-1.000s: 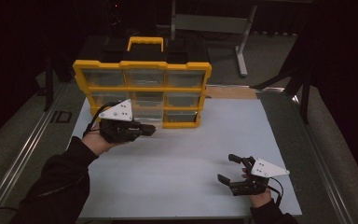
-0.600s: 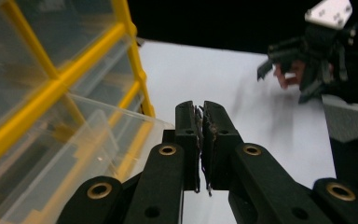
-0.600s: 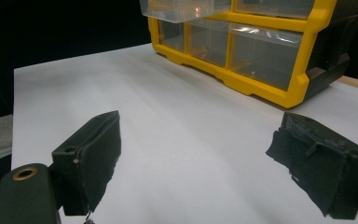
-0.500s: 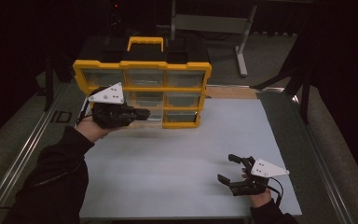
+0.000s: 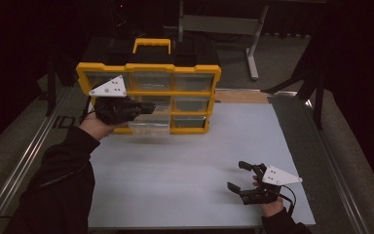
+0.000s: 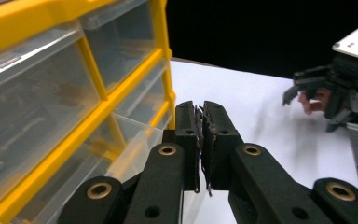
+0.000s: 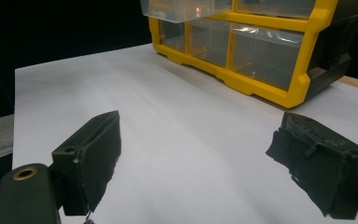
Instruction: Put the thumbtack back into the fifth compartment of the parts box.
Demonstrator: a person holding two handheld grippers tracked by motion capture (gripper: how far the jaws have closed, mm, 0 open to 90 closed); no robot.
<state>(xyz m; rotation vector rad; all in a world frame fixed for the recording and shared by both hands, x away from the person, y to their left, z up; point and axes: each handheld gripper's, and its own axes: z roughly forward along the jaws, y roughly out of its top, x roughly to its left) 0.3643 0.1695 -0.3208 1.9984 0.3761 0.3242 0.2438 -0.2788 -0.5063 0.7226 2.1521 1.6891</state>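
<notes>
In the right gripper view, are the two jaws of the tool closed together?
No, the right tool stands wide open, with bare white table between its jaws.

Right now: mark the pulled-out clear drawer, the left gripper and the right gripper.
pulled-out clear drawer (image 5: 148,126), high view, on its front wall.
left gripper (image 6: 200,135), left gripper view, where the shut jaws meet.
right gripper (image 5: 239,176), high view, midway between its open jaws.

1. Drawer cabinet (image 5: 148,73): yellow frame, black top, yellow handle; its drawers (image 5: 190,103) clear, colourless plastic;
2. Table mat (image 5: 185,161): plain white;
3. Left gripper (image 6: 200,130) and right gripper (image 7: 196,158): black jaws, brass-coloured rivets; a pale grey plate on each.
</notes>
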